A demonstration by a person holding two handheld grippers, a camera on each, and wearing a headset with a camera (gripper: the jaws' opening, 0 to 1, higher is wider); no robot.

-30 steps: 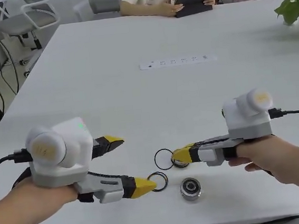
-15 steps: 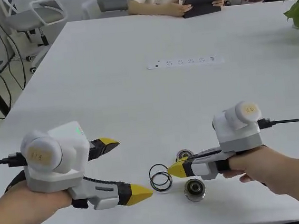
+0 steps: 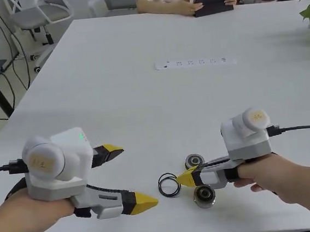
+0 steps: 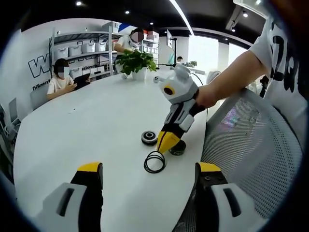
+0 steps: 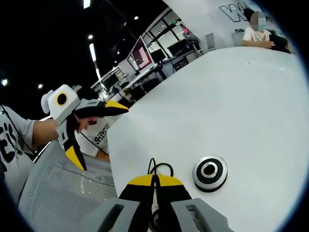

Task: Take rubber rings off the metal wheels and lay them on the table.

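Two rubber rings (image 3: 169, 184) overlap flat on the white table (image 3: 142, 95), openings up | far metal wheel (image 3: 194, 160) lies flat, bore up; near metal wheel (image 3: 204, 195) just right of the rings | right gripper (image 3: 185, 178) jaws pressed together, tips at the rings' edge, pointing left | left gripper (image 3: 129, 175) jaws spread wide, apart from the rings

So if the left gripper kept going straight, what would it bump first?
Probably the rubber rings lying on the table; the right gripper sits just behind them, though depth is unclear.
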